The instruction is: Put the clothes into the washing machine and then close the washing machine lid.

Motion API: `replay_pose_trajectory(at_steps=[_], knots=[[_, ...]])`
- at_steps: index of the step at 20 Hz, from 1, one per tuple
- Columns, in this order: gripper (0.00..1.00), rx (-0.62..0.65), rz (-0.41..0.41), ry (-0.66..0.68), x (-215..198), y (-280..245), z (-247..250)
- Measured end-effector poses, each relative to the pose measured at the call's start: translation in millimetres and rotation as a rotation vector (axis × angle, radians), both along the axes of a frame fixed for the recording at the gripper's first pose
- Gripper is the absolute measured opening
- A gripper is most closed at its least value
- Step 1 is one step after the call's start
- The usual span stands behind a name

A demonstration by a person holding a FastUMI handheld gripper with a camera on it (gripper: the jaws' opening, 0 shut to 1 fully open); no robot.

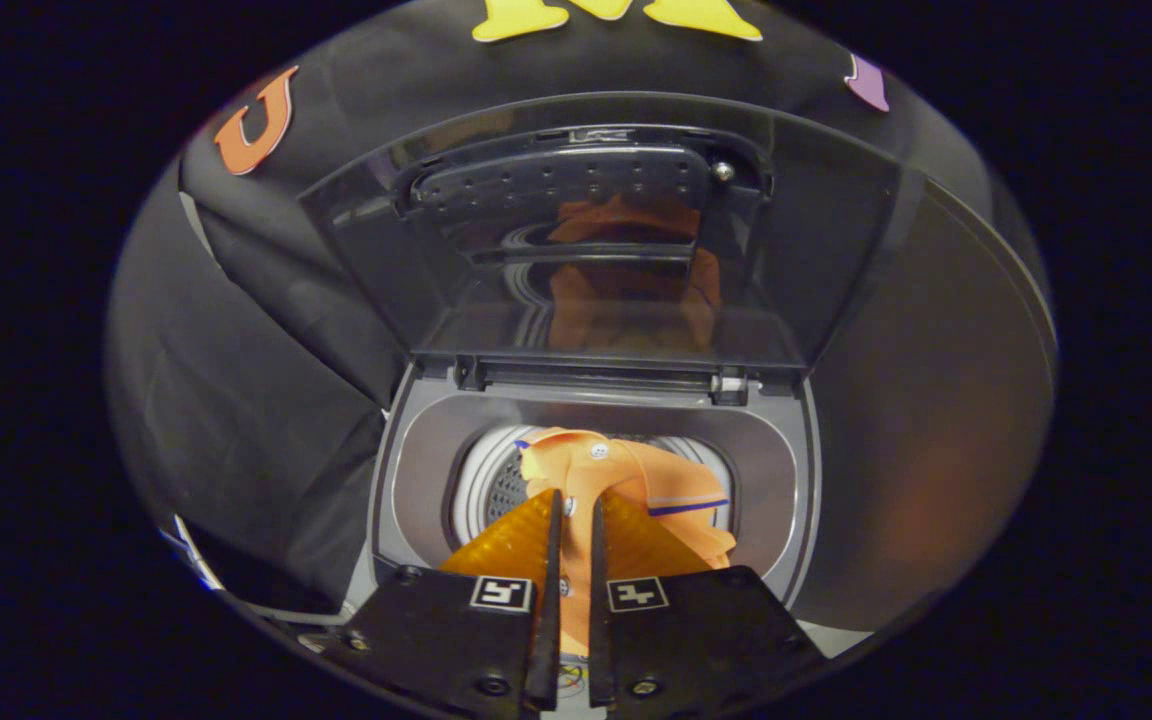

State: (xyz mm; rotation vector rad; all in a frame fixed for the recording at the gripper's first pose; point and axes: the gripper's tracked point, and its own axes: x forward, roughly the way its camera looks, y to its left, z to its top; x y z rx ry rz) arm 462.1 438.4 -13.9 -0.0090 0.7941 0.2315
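Note:
An orange shirt [636, 480] with white buttons and a thin purple stripe hangs over the round drum opening [486, 485] of the washing machine. My gripper [576, 510] is shut on a fold of the shirt, the cloth pinched in the narrow gap between both fingers. The bulk of the shirt drapes just ahead of the fingertips, above the drum. The machine's transparent lid [596, 240] stands raised upright beyond the opening, hinged at the rear, and it mirrors the orange cloth.
The grey top rim [416, 450] of the washing machine frames the drum opening. Black booth cloth hangs to the left and behind the lid. A smooth grey wall [936, 420] rises close on the right.

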Motion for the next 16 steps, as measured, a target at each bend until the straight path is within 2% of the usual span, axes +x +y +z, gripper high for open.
replay_pose_trajectory(at_steps=[1, 5, 16], knots=[[0.19, -0.022, 0.003, -0.023, 0.8, -0.7, 5.7], [0.94, -0.030, -0.006, -0.073, -5.6, 1.4, 18.7], [0.94, -0.015, -0.047, -0.067, -19.8, -16.2, 18.8]])
